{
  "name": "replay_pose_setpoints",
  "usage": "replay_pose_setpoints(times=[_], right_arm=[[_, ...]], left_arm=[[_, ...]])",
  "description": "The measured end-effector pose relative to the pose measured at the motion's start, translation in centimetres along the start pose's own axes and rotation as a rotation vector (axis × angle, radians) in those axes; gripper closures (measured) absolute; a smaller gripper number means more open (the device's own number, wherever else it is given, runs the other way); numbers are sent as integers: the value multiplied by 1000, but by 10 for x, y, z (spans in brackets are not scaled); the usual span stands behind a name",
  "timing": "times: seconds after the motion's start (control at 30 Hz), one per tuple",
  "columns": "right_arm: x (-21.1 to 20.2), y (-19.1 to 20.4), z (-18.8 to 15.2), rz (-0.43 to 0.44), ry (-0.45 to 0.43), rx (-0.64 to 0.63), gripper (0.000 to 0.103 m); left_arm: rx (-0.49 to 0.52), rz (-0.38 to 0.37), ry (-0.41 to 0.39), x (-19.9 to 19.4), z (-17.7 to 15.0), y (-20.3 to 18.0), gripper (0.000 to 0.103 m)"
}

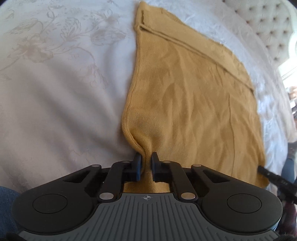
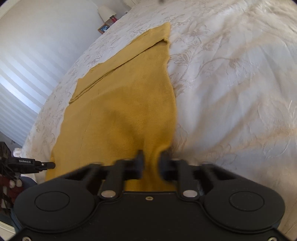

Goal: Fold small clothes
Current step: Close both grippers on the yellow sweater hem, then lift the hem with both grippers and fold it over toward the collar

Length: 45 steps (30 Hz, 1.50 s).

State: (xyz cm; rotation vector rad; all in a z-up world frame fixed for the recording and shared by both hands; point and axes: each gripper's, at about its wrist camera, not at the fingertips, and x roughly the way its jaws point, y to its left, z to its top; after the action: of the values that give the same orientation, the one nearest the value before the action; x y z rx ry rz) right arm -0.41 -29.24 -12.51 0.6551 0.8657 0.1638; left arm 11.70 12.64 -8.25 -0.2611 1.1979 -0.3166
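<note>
A mustard-yellow knitted garment [image 1: 194, 92] lies flat on the white floral bedspread [image 1: 55, 83], with a folded band across its far end. My left gripper [image 1: 146, 159] is shut on the garment's near left corner, and the cloth puckers up between its black fingers [image 1: 137, 161]. In the right wrist view the same garment [image 2: 120, 111] stretches away, and my right gripper [image 2: 152, 159], somewhat blurred, is shut on its near right corner, with the knit bunched between the pads. Each view shows the other gripper's tip at the garment's opposite near corner: right gripper [image 1: 269, 174], left gripper [image 2: 37, 164].
A tufted headboard [image 1: 269, 27] stands at the far right in the left wrist view. Beyond the bedspread [image 2: 232, 92], a lamp [image 2: 105, 11] and a small picture frame [image 2: 103, 28] sit beside the bed. Striped blinds [image 2: 18, 92] fill the left.
</note>
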Motion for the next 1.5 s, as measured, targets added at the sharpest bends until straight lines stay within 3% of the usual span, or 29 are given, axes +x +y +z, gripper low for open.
replay_pose_setpoints(times=[0.23,0.5,0.97,1.2,1.5], right_arm=[[-23,18,5,104,-131,-58,86],[-39,25,35,196,-279,-5,86],[-5,35,115,216,-400,-1,86],[35,36,166,175,-422,0,86],[95,22,208,69,-406,33,86]], left_arm=[[3,-110,-156,-29,-6,-2,95],[-61,-192,-283,-42,1,0,95],[-114,-240,-487,-55,68,-5,95],[-122,-231,-531,-37,115,-8,95],[-143,-169,-495,14,168,4,95]])
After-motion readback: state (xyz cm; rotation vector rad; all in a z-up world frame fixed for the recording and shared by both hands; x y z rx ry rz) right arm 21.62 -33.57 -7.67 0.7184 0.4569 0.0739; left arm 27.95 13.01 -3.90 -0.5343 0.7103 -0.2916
